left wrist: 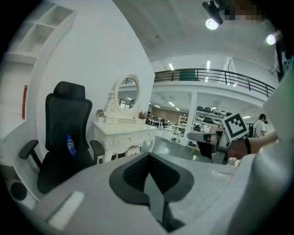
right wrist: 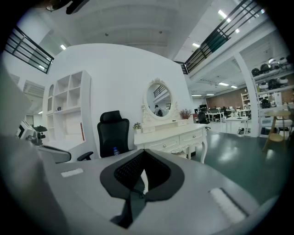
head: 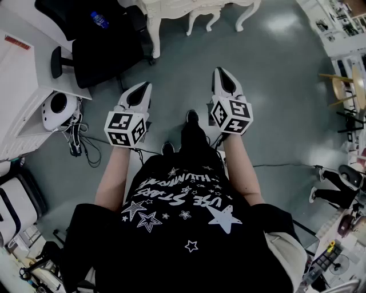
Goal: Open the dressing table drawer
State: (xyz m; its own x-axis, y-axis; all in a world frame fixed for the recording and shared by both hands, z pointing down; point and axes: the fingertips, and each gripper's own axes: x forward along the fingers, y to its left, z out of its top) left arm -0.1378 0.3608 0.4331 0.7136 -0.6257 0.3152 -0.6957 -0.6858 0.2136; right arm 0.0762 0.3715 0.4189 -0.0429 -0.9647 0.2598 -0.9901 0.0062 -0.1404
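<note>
Head view: dressing table [head: 189,8] stood well ahead across the floor. I held the left gripper [head: 140,91] and right gripper [head: 224,80] in the air, far from it.
Left jaws: pressed together, nothing between them.
Right jaws: likewise closed and empty.
Drawer [right wrist: 192,136]: shut, small knob facing me; I judged the task not yet begun.
Risk 1: closed jaws would butt the knob instead of taking it unless spread first.
Risk 2: an off-centre pinch on so small a knob would likely slip.
Risk 3: office chair [head: 97,48] carrying a bottle [head: 99,20] stood just beside the table; a wide approach could catch it.

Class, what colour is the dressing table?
The dressing table is white, clearest in the right gripper view.
</note>
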